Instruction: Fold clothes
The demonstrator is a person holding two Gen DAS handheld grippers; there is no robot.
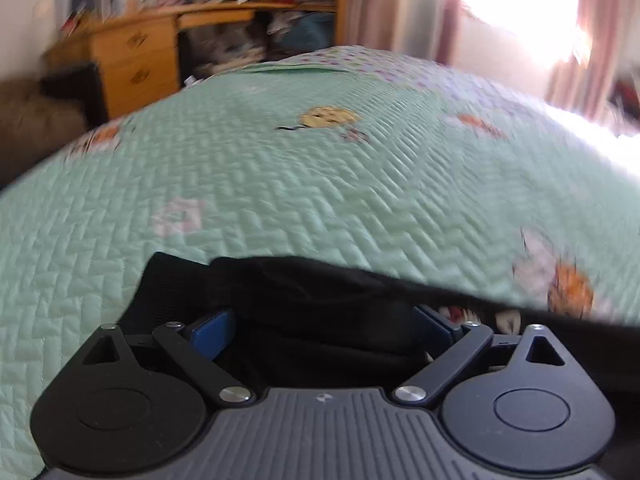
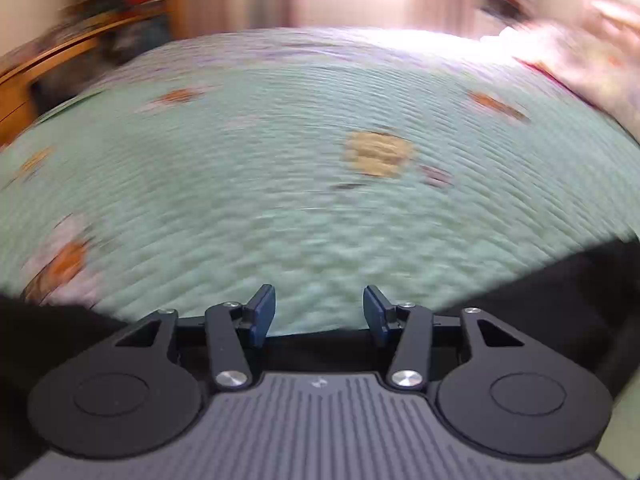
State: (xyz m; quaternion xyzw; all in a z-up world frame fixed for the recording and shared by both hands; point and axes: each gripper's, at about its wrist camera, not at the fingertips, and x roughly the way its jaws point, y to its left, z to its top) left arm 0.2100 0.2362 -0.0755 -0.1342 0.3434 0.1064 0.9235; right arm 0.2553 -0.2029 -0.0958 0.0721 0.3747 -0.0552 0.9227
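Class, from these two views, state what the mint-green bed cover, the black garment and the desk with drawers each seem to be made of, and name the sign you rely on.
Mint-green bed cover: quilted fabric, matte, shown by stitched zigzag ridges and printed patches. Black garment: soft cloth, probably knit; it drapes in folds, but its weave is too dark to read. Desk with drawers: light wood or wood veneer, judging by its warm honey tone; blur hides the grain.

Left gripper (image 1: 324, 330) tilted downward, blue fingers (image 1: 212, 330) spread wide (dark cloth lying between, pads not visibly pressing). Right gripper (image 2: 319, 312) likewise angled down, fingers (image 2: 262, 312) parted about halfway, gap between them empty.
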